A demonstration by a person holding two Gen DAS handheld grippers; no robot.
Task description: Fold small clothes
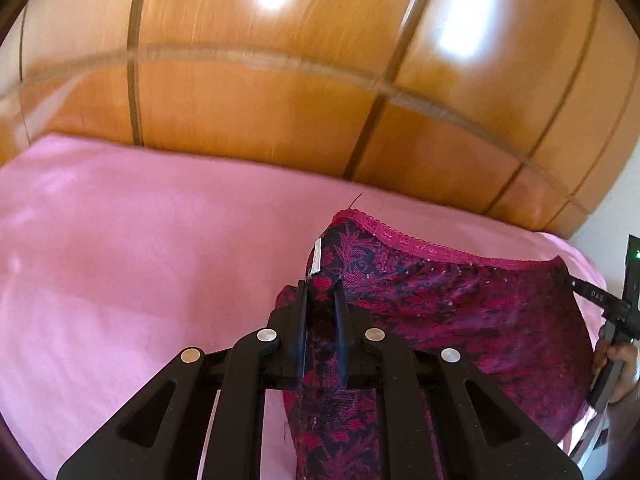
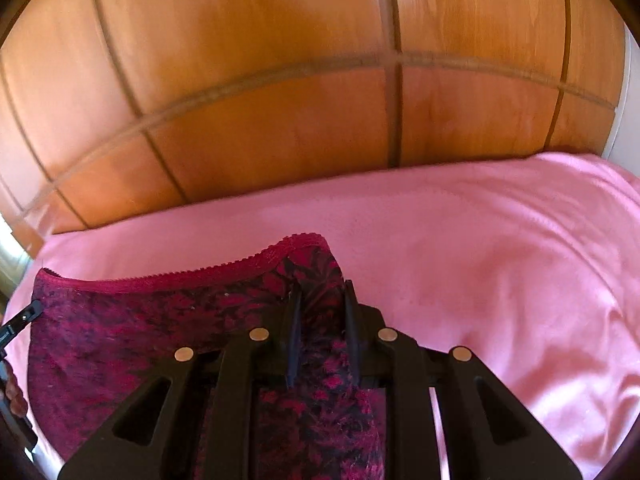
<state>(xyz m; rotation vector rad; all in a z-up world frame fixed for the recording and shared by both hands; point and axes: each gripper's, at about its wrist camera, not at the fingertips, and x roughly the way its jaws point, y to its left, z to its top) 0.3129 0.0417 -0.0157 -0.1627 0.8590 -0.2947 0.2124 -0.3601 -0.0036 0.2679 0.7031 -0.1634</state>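
A small magenta and dark patterned pair of underwear (image 1: 460,304) with a pink lace waistband is held up, stretched between both grippers over a pink sheet (image 1: 140,260). My left gripper (image 1: 320,288) is shut on its left side near a white label (image 1: 316,258). My right gripper (image 2: 320,292) is shut on its right side; the garment (image 2: 160,320) spreads to the left in the right wrist view. The right gripper also shows at the right edge of the left wrist view (image 1: 616,304).
The pink sheet (image 2: 500,260) covers the bed. A glossy wooden panelled headboard (image 1: 280,100) stands behind it and also shows in the right wrist view (image 2: 280,100). A white wall strip (image 2: 628,100) shows at the far right.
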